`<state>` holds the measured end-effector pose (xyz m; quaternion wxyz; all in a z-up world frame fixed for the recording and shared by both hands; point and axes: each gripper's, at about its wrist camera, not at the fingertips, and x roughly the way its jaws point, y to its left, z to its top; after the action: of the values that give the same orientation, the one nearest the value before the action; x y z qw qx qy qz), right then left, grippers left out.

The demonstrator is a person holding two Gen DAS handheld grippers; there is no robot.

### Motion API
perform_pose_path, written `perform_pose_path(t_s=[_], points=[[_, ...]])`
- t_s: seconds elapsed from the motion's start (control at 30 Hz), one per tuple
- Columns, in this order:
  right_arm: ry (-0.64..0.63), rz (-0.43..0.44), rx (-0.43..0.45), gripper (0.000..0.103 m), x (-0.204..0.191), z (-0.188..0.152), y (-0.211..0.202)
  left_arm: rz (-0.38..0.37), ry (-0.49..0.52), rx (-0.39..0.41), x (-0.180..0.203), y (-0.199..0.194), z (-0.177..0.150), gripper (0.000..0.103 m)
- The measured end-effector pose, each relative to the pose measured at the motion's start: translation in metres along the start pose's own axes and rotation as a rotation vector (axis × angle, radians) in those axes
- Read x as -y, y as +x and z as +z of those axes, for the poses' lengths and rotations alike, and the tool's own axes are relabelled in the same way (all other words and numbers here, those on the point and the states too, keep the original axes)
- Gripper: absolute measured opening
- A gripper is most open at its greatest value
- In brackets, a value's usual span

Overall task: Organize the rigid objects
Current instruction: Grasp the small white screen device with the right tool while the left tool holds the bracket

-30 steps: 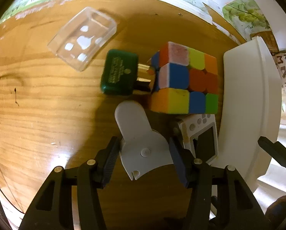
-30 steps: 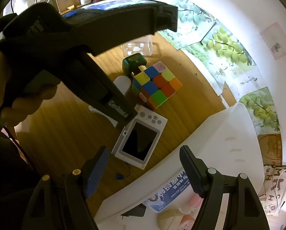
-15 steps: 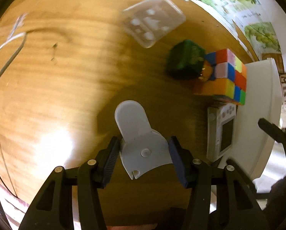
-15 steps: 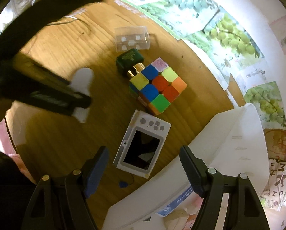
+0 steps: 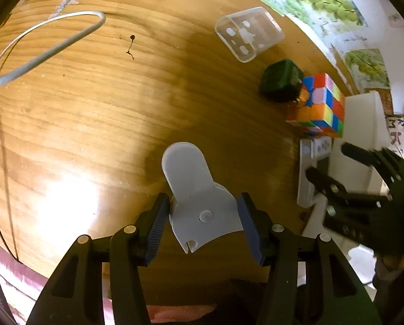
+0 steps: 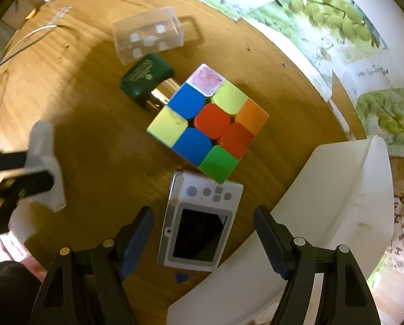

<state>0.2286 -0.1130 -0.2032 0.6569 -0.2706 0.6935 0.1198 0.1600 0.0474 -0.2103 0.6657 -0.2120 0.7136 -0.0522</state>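
Left gripper: clamped on the white plastic piece, which we carry clear above the wooden table.
Slip risk: we judge the smooth curved shell could twist out of the pads if swung quickly.
Clear plastic box, green charger: lying together; the charger's prongs touch the Rubik's cube.
White mini camera: flat on the table, just beside the cube and the white bin.
Right gripper: spread wide, straddling the camera.
Hazard: closing off-centre could nudge the cube or scrape the screen.
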Motion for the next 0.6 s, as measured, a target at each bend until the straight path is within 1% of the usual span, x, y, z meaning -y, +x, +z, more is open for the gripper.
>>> perform_pose_path(t_s=[0.03,0.13,0.17,0.3,0.33,0.43,0.5,0.53,0.57,0.6], points=[[0.008,0.002,-0.008,0.077,0.000,0.002,0.002,-0.007,0.003,0.003,0.008,-0.009,0.002,0.056],[0.037,0.014,-0.039,0.077,0.005,0.010,0.010,-0.029,0.023,0.014,0.002,-0.025,-0.012,0.056],[0.045,0.011,-0.049,0.077,0.006,0.012,0.013,-0.035,0.029,0.018,0.003,-0.027,-0.012,0.056],[0.070,-0.010,-0.058,0.077,0.013,0.020,0.017,-0.054,0.052,0.032,0.001,-0.039,-0.017,0.056],[0.068,-0.010,-0.058,0.077,0.024,0.027,0.020,-0.057,0.058,0.034,-0.001,-0.043,-0.018,0.056],[0.075,-0.026,-0.064,0.077,0.025,0.033,0.025,-0.060,0.073,0.041,-0.006,-0.053,-0.022,0.056],[0.081,-0.039,-0.065,0.076,0.026,0.036,0.025,-0.057,0.084,0.043,-0.003,-0.056,-0.018,0.056],[0.082,-0.045,-0.066,0.074,0.027,0.039,0.025,-0.055,0.085,0.043,0.009,-0.051,-0.012,0.056],[0.078,-0.043,-0.066,0.067,0.027,0.041,0.026,-0.052,0.090,0.043,0.007,-0.055,-0.013,0.056],[0.079,-0.020,-0.069,0.065,0.027,0.043,0.027,-0.050,0.094,0.043,0.005,-0.057,-0.014,0.056]])
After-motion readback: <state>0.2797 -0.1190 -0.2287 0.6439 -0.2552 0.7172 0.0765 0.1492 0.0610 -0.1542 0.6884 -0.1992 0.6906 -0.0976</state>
